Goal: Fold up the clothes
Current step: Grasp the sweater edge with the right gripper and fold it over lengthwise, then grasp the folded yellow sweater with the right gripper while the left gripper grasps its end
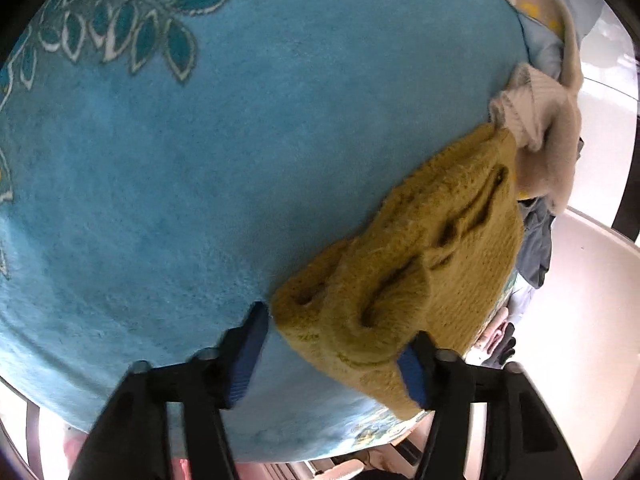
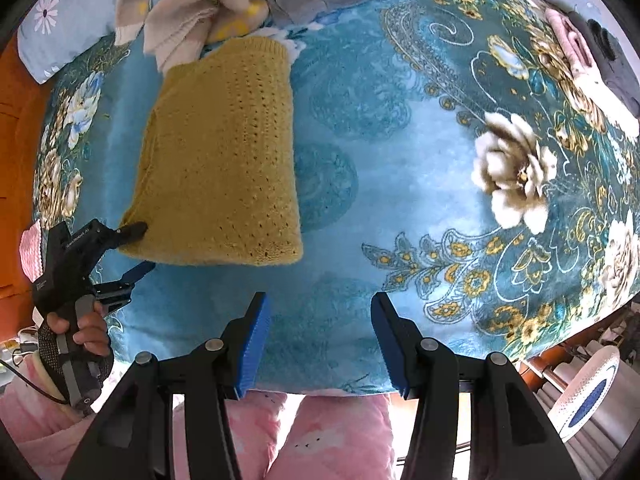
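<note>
Now both grippers' jaws wide, left gripper point(image 1: 334, 350) straddling the yellow sweater's point(image 1: 404, 264) edge, right gripper point(image 2: 320, 340) empty.

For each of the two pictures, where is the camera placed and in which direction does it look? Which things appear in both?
Left wrist: sits on the left gripper, looking down at the near corner of the mustard knit; its own fingers show.
Right wrist: sits on the right gripper, above the blue floral blanket; shows its fingers, the person's left hand and pink-clad legs.
Shared: mustard knit, blanket, cream garment, left gripper.
</note>
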`<state>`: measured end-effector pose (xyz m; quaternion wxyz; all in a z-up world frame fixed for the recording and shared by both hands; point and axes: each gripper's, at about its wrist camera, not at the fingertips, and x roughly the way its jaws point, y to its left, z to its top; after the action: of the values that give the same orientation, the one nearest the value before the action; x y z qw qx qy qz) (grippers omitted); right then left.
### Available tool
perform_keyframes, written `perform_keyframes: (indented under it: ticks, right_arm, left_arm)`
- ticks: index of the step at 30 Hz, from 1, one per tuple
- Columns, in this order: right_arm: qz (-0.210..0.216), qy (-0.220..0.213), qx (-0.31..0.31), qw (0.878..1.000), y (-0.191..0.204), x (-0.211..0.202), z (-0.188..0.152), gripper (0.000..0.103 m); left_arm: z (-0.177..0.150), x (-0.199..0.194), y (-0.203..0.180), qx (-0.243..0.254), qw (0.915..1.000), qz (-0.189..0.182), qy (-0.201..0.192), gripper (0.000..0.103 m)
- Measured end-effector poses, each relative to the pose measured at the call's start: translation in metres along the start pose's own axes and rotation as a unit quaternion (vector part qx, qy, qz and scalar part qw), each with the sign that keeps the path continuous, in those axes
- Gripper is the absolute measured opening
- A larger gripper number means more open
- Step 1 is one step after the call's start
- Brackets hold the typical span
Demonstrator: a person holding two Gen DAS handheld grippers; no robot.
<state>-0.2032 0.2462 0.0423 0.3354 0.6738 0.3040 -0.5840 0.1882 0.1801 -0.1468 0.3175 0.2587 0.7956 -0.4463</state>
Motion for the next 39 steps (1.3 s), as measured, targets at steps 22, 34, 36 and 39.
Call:
perform_keyframes:
  ticks: [22, 34, 36, 39]
  right_arm:
    - [0.21, 0.047, 0.155, 0.964, -0.018, 0.139, 0.053, 0.063]
    - [0.138, 0.041, 0.028, 0.989, -0.029, 0.067, 0.099, 0.029]
    - [0.092, 0.042, -0.027, 0.994, -0.039, 0.052, 0.123, 0.028]
    - [0.024, 0.047, -0.092, 0.994, -0.057, 0.044, 0.162, 0.029]
  left_arm:
    - [0.015, 0.002, -0.013, 0.047, 0.9984, 0.031, 0.011, 0.04]
    - [-0.048, 0.033, -0.041, 0.036, 0.9962, 0.017, 0.078, 0.042]
    - [-0.065, 0.045, -0.049, 0.026, 0.994, 0.002, 0.106, 0.042]
    - [-0.077, 0.047, -0.065, 0.054, 0.9926, 0.006, 0.109, 0.041]
